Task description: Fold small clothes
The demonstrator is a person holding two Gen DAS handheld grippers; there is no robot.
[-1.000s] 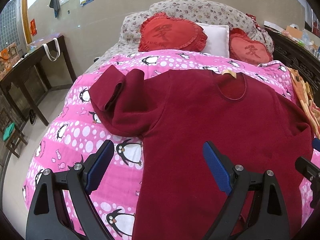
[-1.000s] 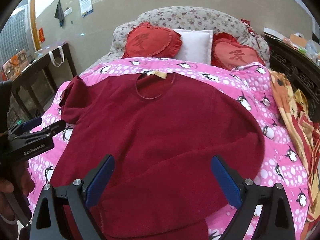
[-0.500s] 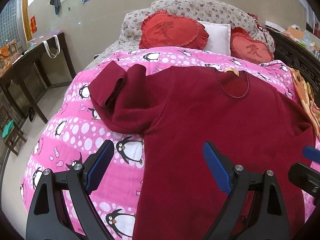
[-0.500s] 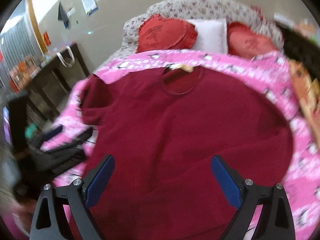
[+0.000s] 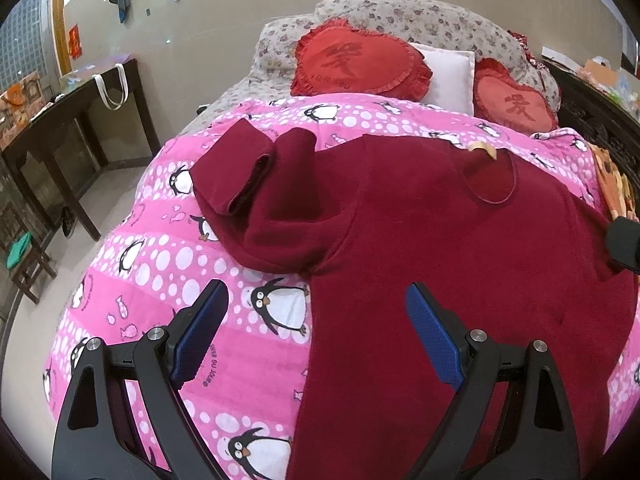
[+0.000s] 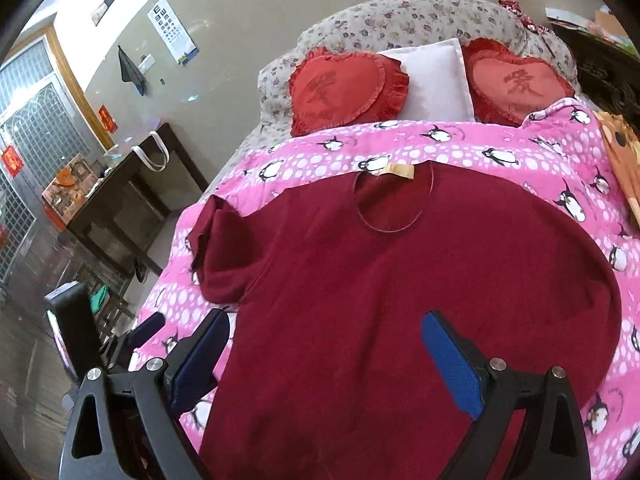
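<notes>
Left view, change: the left tongs (image 5: pixel 316 336) have slid a little closer to the top (image 5: pixel 440 248) and a bit more to the side than a moment ago. The top has not moved.
Left view, tongs: wide apart, holding nothing. One blue pad (image 5: pixel 200 336) is over the quilt (image 5: pixel 168 264), the other over the red cloth.
Left view, top: it lies flat on the quilt, right in front of the tongs and running under the far pad. Its sleeve (image 5: pixel 256 196) is bunched up ahead of the near pad.
Left view, feel: the top looks soft and fuzzy, dark red, with a round neck and a tan tag (image 5: pixel 484 149). The quilt is pink with penguins and white dots.

Right view, change: the right tongs (image 6: pixel 328 360) have tipped and turned, so the room now leans. The blur from a moment ago is gone.
Right view, tongs: wide apart and empty, hanging over the low middle of the top (image 6: pixel 400 300).
Right view, other tongs: the left tongs (image 6: pixel 140 334) show off to the left, past the near pad.
Right view, shapes: two heart pillows (image 6: pixel 344 88) with frills and a white pillow (image 6: pixel 432 80) sit far ahead.

Meaning: I think no fold has begun. Both tongs look to be lining up for a first grab.
</notes>
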